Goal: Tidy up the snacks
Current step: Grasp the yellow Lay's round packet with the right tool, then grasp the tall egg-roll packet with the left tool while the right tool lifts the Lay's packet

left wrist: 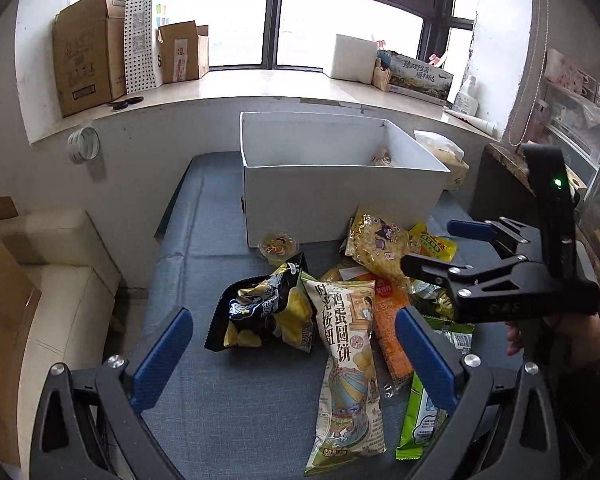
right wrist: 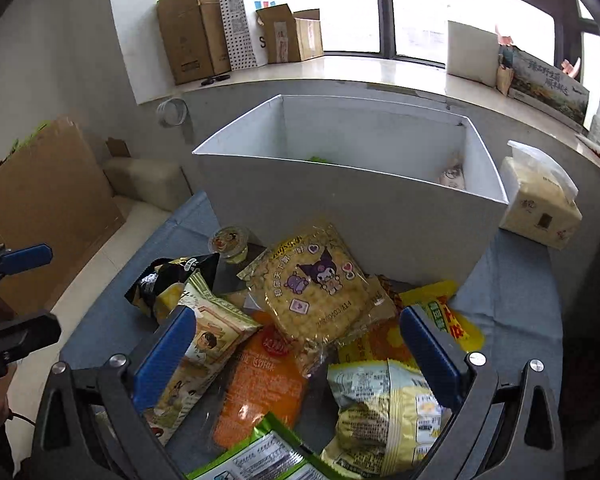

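Observation:
A pile of snack packets lies on the blue cloth in front of a white box point(left wrist: 340, 204). My left gripper point(left wrist: 296, 344) is open above a black chip bag point(left wrist: 256, 312) and a long egg-biscuit packet point(left wrist: 348, 360). My right gripper point(right wrist: 296, 344) is open over the pile, its fingers either side of an orange packet point(right wrist: 260, 392) and near the yellow Kuromi packet point(right wrist: 316, 300). It also shows in the left wrist view point(left wrist: 436, 248), open. The white box point(right wrist: 340, 216) holds a small packet point(right wrist: 452, 176) at its right end.
A jelly cup point(left wrist: 278, 246) stands by the box front. A tissue pack point(right wrist: 540, 204) sits right of the box. Cardboard boxes point(left wrist: 88, 56) and bags line the window sill. A cardboard sheet point(right wrist: 48, 208) leans at left, beyond the table's edge.

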The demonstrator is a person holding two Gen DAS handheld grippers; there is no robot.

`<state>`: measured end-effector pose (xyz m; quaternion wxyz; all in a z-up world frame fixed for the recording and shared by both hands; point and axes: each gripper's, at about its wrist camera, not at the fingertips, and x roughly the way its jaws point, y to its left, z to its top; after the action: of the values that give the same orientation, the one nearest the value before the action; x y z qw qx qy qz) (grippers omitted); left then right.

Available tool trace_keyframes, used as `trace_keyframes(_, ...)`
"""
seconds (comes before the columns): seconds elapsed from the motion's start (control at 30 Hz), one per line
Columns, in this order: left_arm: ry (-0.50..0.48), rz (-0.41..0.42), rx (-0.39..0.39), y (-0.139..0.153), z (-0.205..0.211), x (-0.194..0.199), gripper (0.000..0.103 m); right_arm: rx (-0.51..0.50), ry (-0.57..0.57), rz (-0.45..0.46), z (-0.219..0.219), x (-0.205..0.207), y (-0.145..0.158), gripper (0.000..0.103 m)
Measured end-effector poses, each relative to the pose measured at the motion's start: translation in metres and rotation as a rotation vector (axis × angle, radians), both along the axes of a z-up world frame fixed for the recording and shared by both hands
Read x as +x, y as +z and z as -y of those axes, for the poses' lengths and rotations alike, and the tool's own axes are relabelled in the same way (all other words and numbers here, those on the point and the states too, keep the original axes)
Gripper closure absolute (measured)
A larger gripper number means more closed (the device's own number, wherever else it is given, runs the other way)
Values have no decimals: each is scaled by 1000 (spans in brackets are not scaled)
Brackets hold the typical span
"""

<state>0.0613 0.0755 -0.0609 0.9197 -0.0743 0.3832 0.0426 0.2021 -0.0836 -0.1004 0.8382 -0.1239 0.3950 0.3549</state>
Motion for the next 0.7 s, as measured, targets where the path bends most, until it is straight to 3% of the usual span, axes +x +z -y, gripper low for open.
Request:
trace_keyframes(0.37, 16, -56, -5, -18, -3, -2, 0, -216, 144, 20, -44, 32, -32, 0)
trace_keyframes(0.6, -3, -69, 11, -21, 3, 2, 0, -216, 136, -68, -45, 47, -51, 0)
trace_keyframes(0.63, -4, -71, 15, -22, 4, 2, 0, -201, 138, -87, -44, 49, -52, 8)
trace_keyframes(0.67, -7, -72, 19, -22, 5, 2, 0, -192, 130, -88, -42, 49, -51, 25)
trace_keyframes(0.7, -11, -73, 21, -23, 6, 3, 0, -198, 115, -78, -40, 49, -50, 25)
